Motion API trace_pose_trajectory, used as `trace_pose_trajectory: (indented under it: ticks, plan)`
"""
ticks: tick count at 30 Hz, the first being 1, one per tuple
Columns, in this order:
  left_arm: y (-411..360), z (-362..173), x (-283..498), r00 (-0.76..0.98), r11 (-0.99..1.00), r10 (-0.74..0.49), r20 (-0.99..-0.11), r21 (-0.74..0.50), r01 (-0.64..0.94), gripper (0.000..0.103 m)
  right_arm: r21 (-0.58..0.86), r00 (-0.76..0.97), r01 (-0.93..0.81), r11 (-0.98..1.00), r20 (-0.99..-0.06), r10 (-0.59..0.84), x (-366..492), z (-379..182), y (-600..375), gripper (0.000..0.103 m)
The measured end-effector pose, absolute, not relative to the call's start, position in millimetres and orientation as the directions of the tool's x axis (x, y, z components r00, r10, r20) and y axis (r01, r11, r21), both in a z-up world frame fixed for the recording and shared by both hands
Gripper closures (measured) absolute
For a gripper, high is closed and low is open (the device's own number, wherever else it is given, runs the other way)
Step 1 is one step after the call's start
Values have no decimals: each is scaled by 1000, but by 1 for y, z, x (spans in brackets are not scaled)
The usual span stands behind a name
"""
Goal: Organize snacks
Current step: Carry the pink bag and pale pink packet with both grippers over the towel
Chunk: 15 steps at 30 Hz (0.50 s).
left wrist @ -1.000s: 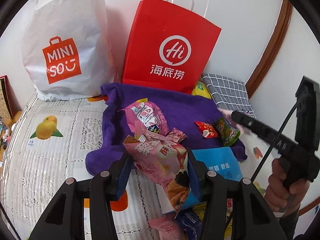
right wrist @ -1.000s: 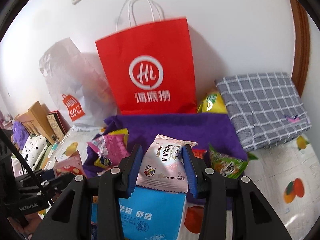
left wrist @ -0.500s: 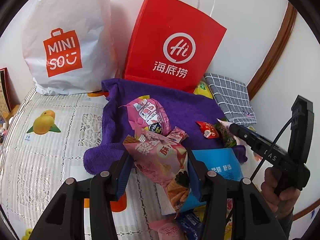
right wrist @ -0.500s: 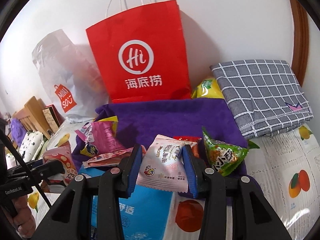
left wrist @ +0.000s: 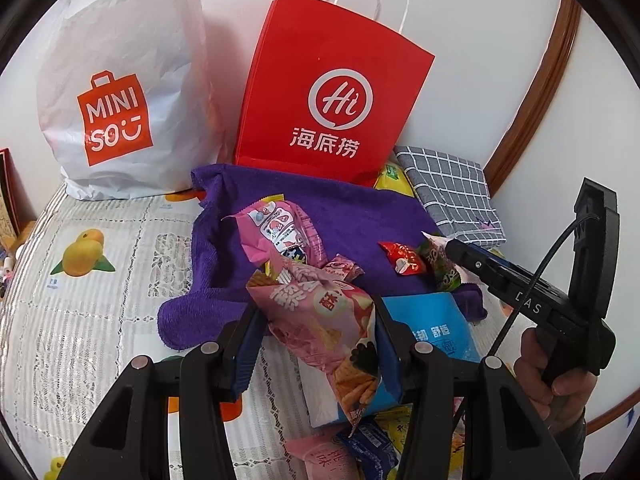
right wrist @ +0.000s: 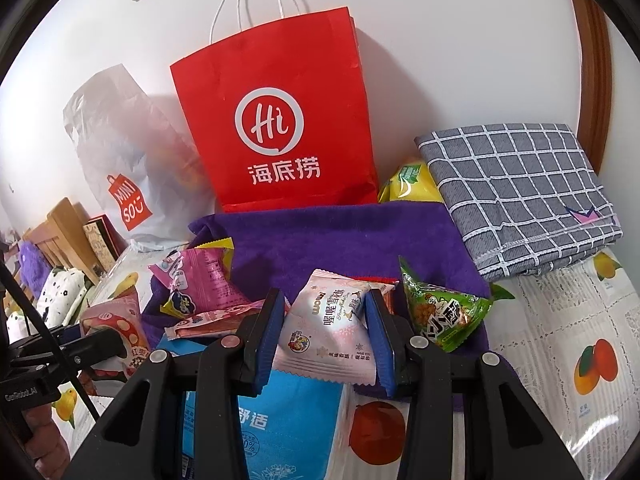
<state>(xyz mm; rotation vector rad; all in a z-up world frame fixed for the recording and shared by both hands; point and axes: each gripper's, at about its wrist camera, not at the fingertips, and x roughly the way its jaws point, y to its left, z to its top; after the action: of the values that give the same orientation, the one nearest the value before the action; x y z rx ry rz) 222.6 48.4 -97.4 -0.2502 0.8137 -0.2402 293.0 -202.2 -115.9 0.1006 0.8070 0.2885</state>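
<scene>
Left gripper [left wrist: 316,344] fingers clamped on a pink chip bag [left wrist: 320,320], right gripper [right wrist: 326,336] fingers clamped on a pale pink snack packet [right wrist: 328,336], both above a purple towel [right wrist: 340,236]

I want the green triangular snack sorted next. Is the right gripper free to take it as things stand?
Probably not yet: the right gripper is shut on a pink-white snack packet. The green triangular snack lies uncovered just beside it.

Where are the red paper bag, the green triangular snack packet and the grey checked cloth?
red paper bag [right wrist: 276,128], right wrist view, on its white round logo.
green triangular snack packet [right wrist: 444,314], right wrist view, on its printed front.
grey checked cloth [right wrist: 516,192], right wrist view, on the middle of its folded top.
</scene>
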Motion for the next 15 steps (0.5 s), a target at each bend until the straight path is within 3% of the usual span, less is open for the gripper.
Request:
trace_pose_trajectory:
  ticks: [15]
  plan:
    - [53,-100,225,673,944,-291,-680,-317,88,55,196,670,-193,961,-689,275,294,-116,-208,61]
